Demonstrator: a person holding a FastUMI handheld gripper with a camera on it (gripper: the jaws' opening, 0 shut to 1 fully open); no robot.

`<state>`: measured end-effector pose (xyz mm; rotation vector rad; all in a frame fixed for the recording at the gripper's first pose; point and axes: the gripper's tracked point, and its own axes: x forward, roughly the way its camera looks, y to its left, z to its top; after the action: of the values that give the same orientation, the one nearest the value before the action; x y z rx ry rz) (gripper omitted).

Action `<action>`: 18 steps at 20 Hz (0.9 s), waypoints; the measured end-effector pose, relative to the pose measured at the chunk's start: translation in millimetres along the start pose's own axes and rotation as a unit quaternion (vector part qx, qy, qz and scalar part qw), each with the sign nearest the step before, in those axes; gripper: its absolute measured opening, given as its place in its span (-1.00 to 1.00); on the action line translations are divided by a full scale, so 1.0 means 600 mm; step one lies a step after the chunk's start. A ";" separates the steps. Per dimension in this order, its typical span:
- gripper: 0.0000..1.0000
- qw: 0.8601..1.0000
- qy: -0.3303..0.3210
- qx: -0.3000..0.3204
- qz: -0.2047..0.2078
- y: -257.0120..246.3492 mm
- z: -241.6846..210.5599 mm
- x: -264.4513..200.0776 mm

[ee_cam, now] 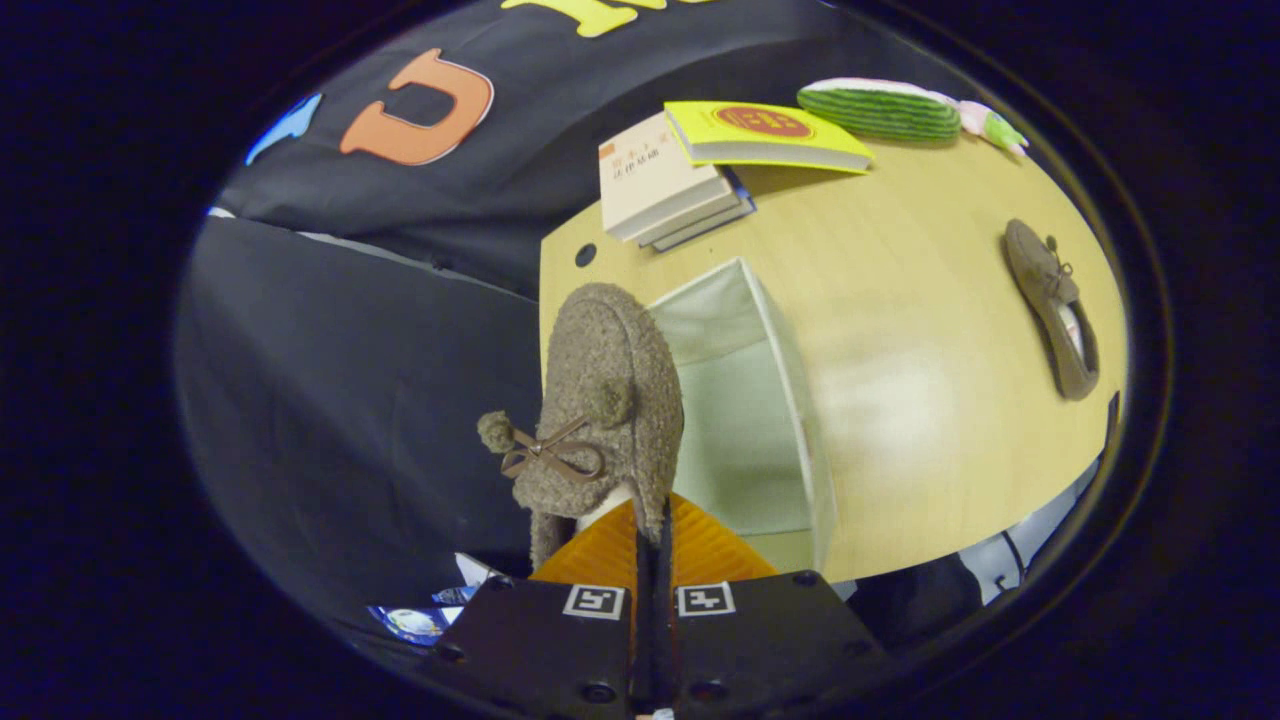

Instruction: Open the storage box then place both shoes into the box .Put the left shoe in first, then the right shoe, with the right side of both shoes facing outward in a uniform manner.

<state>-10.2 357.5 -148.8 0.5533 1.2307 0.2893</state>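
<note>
In the gripper view, the gripper has its two fingers pressed together on the collar edge of a fuzzy brown shoe, a bouclé moccasin with a thin bow and small pom-poms on its top. The shoe hangs lifted just ahead of the fingers, its toe pointing away from them, and it overlaps the near wall of the storage box, so I cannot tell whether any part of it touches the box. The box is a pale fabric bin with its top open and its light inside showing; it stands on a light wooden table, close to the table's edge, just beyond the fingers. The second shoe, of the same brown kind, lies flat on the tabletop well apart from the box, with its opening facing up. Beyond the box, a stack of books sits near the table's far edge, and a yellow book leans across the top of that stack. Farther on lies a green striped plush toy with a pink-and-green end.
</note>
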 end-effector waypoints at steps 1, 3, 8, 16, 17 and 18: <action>-0.88 1.000 0.008 0.003 -0.006 0.000 -0.009 0.015; -0.88 1.000 0.018 0.010 -0.017 -0.003 -0.019 0.036; -0.88 0.999 0.028 0.014 -0.036 -0.008 -0.014 0.070; 0.23 0.999 0.046 -0.007 -0.012 0.033 -0.021 0.090; 0.48 0.999 0.039 -0.020 -0.017 0.031 -0.018 0.085; 0.66 0.999 0.031 -0.033 -0.021 0.028 -0.010 0.078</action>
<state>0.4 396.2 -179.1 0.4648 1.2872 0.3123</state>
